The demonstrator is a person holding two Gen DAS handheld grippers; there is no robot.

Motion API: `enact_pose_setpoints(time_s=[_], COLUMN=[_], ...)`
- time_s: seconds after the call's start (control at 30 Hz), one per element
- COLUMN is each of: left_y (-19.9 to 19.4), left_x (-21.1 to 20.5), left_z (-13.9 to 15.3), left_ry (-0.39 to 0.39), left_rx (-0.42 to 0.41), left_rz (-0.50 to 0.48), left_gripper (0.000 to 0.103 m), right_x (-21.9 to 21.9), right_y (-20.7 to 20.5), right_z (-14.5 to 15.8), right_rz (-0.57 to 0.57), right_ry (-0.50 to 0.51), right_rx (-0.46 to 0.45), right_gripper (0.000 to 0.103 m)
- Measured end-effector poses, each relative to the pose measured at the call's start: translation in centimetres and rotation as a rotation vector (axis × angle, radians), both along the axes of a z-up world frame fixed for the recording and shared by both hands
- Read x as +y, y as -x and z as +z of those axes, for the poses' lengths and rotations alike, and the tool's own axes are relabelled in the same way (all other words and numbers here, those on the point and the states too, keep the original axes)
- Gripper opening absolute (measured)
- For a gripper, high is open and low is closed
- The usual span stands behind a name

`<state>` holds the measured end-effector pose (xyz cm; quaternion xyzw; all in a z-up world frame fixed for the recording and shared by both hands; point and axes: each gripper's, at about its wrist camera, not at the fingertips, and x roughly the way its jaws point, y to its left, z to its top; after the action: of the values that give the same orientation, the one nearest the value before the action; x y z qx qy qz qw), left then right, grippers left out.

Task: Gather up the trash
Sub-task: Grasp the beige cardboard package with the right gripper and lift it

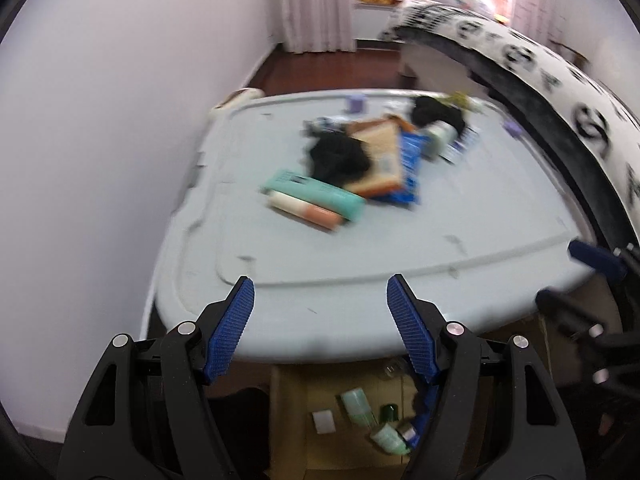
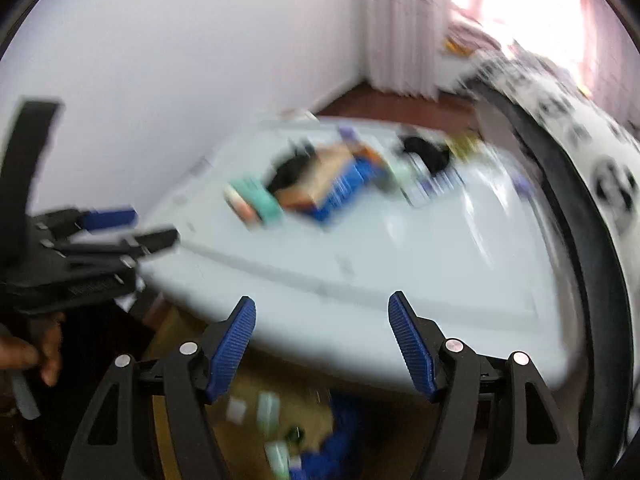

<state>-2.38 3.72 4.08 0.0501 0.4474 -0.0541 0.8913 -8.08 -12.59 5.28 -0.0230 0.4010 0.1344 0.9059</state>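
Note:
A pile of trash lies on the pale blue table (image 1: 400,248): a teal box (image 1: 316,194), an orange-and-white tube (image 1: 304,210), black cloth (image 1: 338,158), an orange carton (image 1: 380,160) and a blue packet (image 1: 410,160). My left gripper (image 1: 319,284) hangs open over the table's near edge, short of the pile, with nothing between its fingers. My right gripper (image 2: 323,302) is also open and empty above the same edge, and it shows at the right of the left wrist view (image 1: 572,276). Both views are blurred.
Under the table's near edge stands an open cardboard box (image 1: 292,420) with green bottles (image 1: 358,404) and other small items in it. A white wall (image 1: 100,120) runs along the left. A bed with a black-and-white cover (image 1: 560,72) runs along the right. A hand (image 2: 36,356) holds the left gripper (image 2: 156,225).

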Motion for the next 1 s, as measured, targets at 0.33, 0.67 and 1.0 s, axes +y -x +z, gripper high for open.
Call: enact_pose_setpoints(time_s=[0.33, 0.67, 1.0], left_y=[-5.9, -6.8, -7.1], left_x=[2.2, 3.3, 7.1], left_z=[0.1, -3.0, -2.1], left_ry=[0.038, 0.075, 0.165], left_rx=[-0.029, 0.039, 0.034], left_rz=[0.098, 0.077, 0.167], left_gripper=[0.068, 0.068, 0.068], right_x=[3.8, 4.3, 6.8], right_y=[-13.1, -22.1, -24.5], right_z=[-3.0, -5.8, -7.2], right_rz=[0.092, -0.037, -0.092], right_ry=[-0.015, -0.051, -0.026], right_rx=[0.046, 0.191, 0.224], right_gripper=[0.051, 0.050, 0.069])
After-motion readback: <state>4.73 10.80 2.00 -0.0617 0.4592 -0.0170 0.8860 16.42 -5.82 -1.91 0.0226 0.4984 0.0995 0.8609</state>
